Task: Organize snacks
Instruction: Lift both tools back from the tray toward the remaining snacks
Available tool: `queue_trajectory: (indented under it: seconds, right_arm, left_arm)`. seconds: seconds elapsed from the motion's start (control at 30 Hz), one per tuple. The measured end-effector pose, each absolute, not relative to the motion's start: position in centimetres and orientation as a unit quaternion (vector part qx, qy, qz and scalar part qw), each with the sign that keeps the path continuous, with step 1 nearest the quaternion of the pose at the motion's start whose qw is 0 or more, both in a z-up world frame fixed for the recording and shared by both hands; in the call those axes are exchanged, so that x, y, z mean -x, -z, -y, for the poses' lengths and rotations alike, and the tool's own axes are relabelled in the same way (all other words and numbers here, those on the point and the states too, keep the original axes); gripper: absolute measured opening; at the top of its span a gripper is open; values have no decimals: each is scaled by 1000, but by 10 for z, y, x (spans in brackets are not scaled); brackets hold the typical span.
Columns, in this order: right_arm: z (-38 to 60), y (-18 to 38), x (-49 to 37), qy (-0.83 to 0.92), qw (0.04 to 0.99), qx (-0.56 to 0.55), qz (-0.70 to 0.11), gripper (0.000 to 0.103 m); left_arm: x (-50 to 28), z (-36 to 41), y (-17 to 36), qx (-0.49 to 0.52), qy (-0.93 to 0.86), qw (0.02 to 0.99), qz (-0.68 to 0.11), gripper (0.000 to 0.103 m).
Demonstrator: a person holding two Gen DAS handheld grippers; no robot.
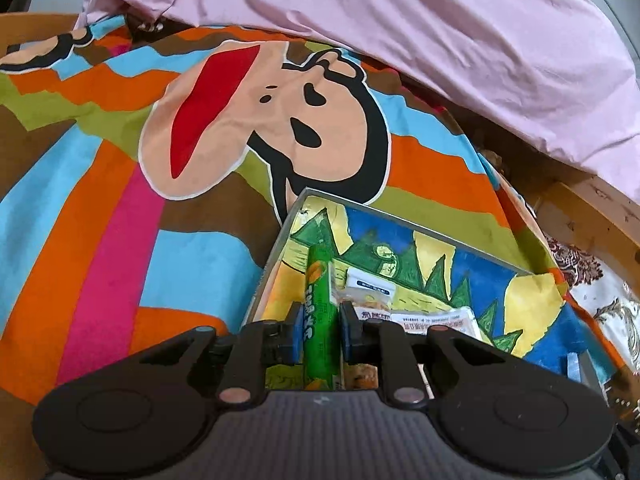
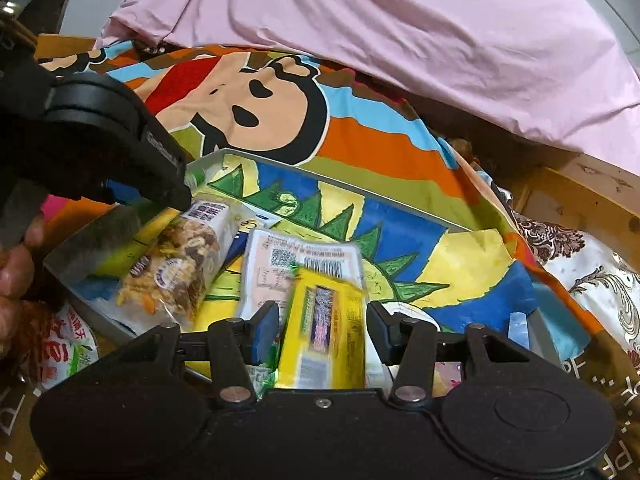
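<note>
From the left wrist, a bed (image 1: 100,208) fills the view, spread with a striped cartoon-monkey sheet beneath a rumpled pink blanket (image 1: 460,40), a wooden frame (image 1: 592,208) at the right edge. The left gripper (image 1: 320,322) pinches a green snack tube (image 1: 318,320) over a shallow tray (image 1: 432,226) lined with a crayon drawing. From the right wrist, the right gripper (image 2: 323,330) holds a yellow snack packet (image 2: 322,332) at medium width above the same tray, where a nut mix bag (image 2: 176,264) and a white packet (image 2: 280,264) lie.
</note>
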State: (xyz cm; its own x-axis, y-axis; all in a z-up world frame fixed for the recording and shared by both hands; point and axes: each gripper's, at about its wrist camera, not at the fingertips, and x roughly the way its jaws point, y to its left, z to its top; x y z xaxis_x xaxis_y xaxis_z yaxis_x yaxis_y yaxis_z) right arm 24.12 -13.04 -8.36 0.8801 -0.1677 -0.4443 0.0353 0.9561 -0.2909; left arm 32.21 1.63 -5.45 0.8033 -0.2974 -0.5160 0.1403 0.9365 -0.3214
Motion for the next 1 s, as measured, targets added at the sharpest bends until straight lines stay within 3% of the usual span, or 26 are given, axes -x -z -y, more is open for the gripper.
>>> queue_trajectory:
  seconds: [0.1,0.17,0.23,0.3,0.37,0.47,0.6,0.67,1.0]
  right_arm:
    - [130,81,-238,51,961,138,-235,61]
    - [130,75,-233,55,962,134,-231,63]
    - [131,66,-227,60,965,127,-223,68]
    - [133,56,-218,65,968,120,-209,77]
    - [134,42,-207,71,971,119,-195,83]
    - [139,22,-186,83,975,121,-169,102]
    - [146,2,-154,105,976,127,-140,102]
    - [149,-6,-136,110,978,124,-129,102]
    - [161,-44,-38,105,986,101,-83,102]
  left_arm:
    - [-320,-15,55,131,115,941,-291,29]
    - [-317,-16,53,138,120,938,-293,45]
    - [-312,-16,48,136,119,939,-291,48]
    - [-304,-16,41,131,120,942,-285,55]
    - [-293,-17,31,127,120,946,-275,68]
    - [-274,-22,14,127,121,951,-254,82]
    - [-247,-29,-11,123,118,957,-236,90]
    - [-232,-33,-22,124,118,959,-225,99]
    - [-125,-34,-46,76,119,978,-153,102]
